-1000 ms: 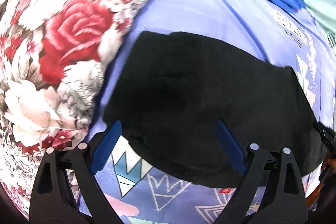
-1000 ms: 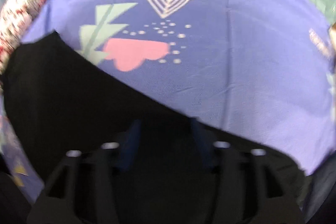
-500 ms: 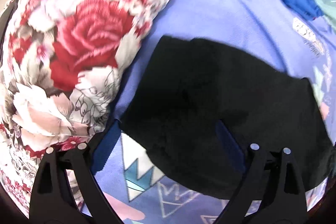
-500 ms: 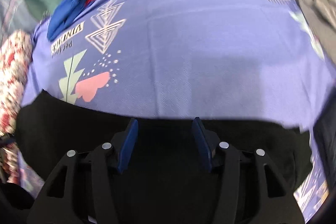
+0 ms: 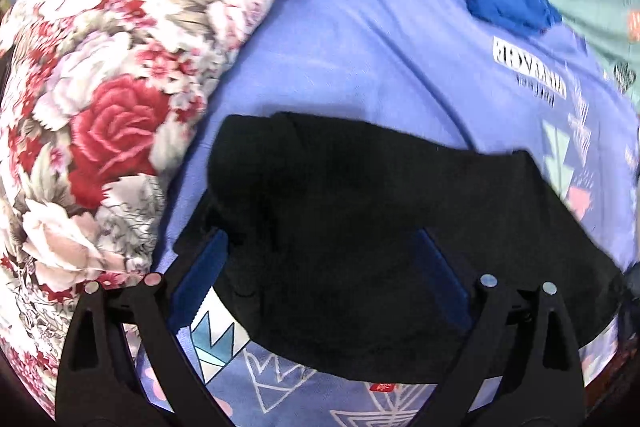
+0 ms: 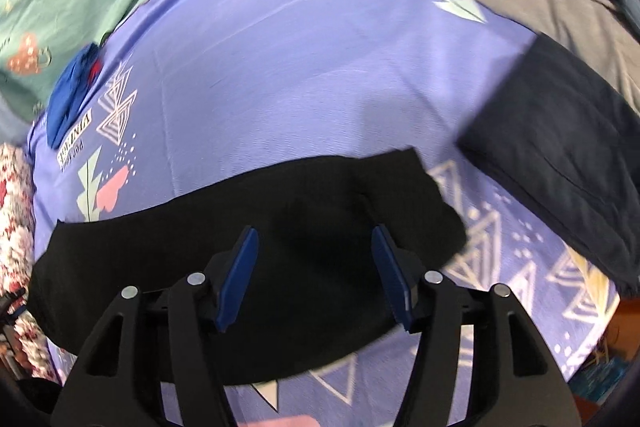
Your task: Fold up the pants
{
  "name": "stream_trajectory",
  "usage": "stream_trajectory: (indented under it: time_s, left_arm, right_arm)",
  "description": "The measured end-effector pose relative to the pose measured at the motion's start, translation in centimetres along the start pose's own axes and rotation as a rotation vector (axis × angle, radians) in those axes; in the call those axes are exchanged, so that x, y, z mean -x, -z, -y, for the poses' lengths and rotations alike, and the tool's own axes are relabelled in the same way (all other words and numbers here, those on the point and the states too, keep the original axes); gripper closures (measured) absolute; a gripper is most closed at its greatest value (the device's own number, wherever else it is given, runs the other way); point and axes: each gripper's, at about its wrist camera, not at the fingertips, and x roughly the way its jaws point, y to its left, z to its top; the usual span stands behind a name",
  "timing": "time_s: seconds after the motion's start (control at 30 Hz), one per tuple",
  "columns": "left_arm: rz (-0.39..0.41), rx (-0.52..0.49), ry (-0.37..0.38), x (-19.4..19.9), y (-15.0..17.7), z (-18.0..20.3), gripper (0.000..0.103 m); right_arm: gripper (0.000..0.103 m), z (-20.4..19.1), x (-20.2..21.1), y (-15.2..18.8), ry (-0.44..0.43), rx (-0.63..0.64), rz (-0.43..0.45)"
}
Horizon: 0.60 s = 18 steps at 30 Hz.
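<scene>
Folded black pants (image 6: 256, 267) lie under the right claw (image 6: 316, 275); dark navy folded garment (image 6: 560, 167) right of it.

Black pants, folded and lying flat below me

The pants (image 5: 360, 227) are plain black with no visible pattern, folded into a compact, roughly rectangular bundle spread flat on the purple patterned sheet (image 6: 300, 47). From my right side the pants (image 6: 248, 267) lie as a wide band, one short end rounded, with a soft crease running across the top layer. Their left end lies near the flowered quilt (image 5: 100, 87).
</scene>
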Motion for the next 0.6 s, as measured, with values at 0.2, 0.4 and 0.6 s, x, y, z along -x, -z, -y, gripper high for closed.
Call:
stream_trajectory:
  time_s: [0.2, 0.4, 0.6]
  left_arm:
    - [0.026, -0.080, 0.034, 0.9, 1.7, 2.1, 0.008]
    - [0.032, -0.132, 0.113, 1.0, 1.6, 4.0, 0.008]
    - [-0.026, -0.113, 0.128, -0.4, 2.4, 4.1, 0.008]
  right_arm:
    - [0.035, 2.6, 2.3, 1.9, 0.011, -0.050, 0.008]
    - [0.035, 5.1, 1.7, 3.5, -0.008, -0.160, -0.024]
    - [0.035, 5.5, 0.7, 3.9, -0.005, -0.183, -0.040]
